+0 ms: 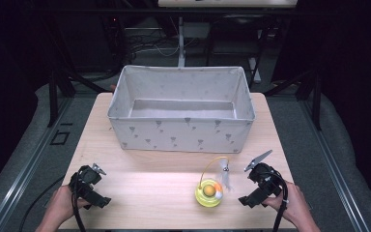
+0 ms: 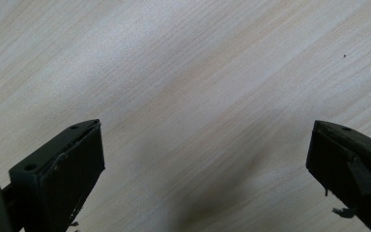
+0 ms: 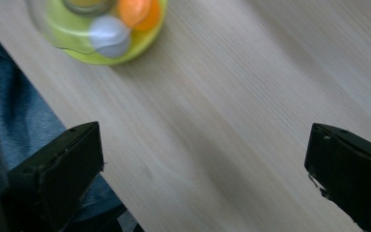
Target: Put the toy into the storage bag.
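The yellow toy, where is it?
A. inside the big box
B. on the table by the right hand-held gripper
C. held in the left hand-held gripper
B: the toy sits on the table in front of the box, beside the open right hand-held gripper.

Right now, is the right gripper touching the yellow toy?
Apart. The high view shows bare table between the right gripper and the yellow toy; the right gripper view shows its open jaws short of it.

Wooden table (image 1: 140, 174) bears fabric bin (image 1: 181, 129), toy (image 1: 209, 192).
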`<state>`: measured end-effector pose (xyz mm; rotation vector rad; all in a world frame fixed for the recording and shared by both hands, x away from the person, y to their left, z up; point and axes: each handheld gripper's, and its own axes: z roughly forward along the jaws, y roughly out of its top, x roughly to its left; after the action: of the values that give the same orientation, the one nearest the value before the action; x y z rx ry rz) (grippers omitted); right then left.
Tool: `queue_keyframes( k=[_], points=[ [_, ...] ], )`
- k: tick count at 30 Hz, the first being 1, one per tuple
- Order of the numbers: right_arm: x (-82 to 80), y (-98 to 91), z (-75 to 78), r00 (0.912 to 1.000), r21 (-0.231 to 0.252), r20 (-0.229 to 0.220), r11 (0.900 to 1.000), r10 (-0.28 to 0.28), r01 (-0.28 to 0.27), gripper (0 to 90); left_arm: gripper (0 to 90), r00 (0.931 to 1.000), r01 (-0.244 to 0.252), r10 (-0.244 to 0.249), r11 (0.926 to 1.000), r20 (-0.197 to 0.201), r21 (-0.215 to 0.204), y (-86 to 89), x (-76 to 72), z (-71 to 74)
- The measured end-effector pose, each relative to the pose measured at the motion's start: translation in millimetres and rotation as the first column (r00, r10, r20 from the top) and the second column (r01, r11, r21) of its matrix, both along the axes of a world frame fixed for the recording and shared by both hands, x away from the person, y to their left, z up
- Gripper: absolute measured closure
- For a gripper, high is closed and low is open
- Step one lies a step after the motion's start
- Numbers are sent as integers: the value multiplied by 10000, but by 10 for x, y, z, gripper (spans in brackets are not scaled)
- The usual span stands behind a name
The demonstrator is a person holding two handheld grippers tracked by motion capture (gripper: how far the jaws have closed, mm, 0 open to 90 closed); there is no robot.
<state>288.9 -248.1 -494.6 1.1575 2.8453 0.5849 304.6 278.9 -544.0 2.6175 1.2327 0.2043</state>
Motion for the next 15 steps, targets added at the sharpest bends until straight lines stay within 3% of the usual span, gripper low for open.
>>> queue_keyframes(
  k=[10,11,15],
  points=[
    [-46,159,158,9974,137,200,9975,688,-691,0,2,10000,-8,8,10000,-42,67,3,-8,3],
    [-56,191,195,9969,470,302,9961,733,-747,0,2,10000,15,-15,10000,-46,71,3,-7,2],
    [-54,242,302,9931,586,453,9921,1084,-1109,0,2,10000,44,-43,9999,-85,96,-8,-4,-5]
  ],
)
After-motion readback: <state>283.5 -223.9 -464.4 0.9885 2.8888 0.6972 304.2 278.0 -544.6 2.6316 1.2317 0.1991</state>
